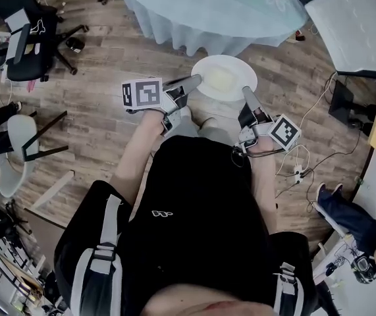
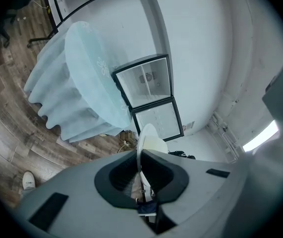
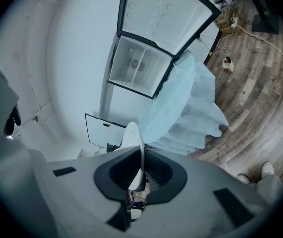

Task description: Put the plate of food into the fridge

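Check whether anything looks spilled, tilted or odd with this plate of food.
Nothing stands out. The plate looks level, clamped at opposite rims by the left hand-held gripper and right hand-held gripper, with the food in its middle and none seen on the floor.

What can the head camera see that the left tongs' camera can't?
Only the head view shows the right tongs, the person's black top and a black office chair. Only the left gripper view looks into the open fridge. Both show the white plate clamped in the left tongs, the blue-clothed table and wooden floor.
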The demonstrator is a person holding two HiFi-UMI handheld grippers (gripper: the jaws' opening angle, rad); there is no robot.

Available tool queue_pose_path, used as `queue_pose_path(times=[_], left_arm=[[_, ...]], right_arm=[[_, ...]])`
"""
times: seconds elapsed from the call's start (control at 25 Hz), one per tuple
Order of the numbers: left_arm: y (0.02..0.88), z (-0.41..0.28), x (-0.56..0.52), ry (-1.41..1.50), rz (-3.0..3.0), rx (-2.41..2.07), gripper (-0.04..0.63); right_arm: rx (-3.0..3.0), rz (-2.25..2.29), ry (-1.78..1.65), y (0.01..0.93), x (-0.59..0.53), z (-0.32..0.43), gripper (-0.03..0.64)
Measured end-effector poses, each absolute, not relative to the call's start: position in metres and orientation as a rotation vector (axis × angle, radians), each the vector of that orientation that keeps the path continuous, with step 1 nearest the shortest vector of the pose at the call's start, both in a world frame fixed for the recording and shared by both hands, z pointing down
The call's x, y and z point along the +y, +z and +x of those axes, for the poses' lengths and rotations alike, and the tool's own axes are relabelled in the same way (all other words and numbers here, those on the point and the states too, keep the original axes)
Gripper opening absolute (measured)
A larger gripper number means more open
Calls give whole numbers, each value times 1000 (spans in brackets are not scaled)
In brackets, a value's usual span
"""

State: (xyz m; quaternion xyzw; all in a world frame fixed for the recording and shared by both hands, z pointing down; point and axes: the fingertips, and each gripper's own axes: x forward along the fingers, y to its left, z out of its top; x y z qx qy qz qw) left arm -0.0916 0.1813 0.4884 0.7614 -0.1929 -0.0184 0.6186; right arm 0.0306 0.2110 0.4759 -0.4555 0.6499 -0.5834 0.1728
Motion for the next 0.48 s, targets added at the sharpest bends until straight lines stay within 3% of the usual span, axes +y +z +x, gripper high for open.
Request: queue_pose_path(times=[0.48], left_arm=[[477,-109,158,-93,1772,-474,23]], right_arm=[[1910,-1270,-1621,464,184,12,20]])
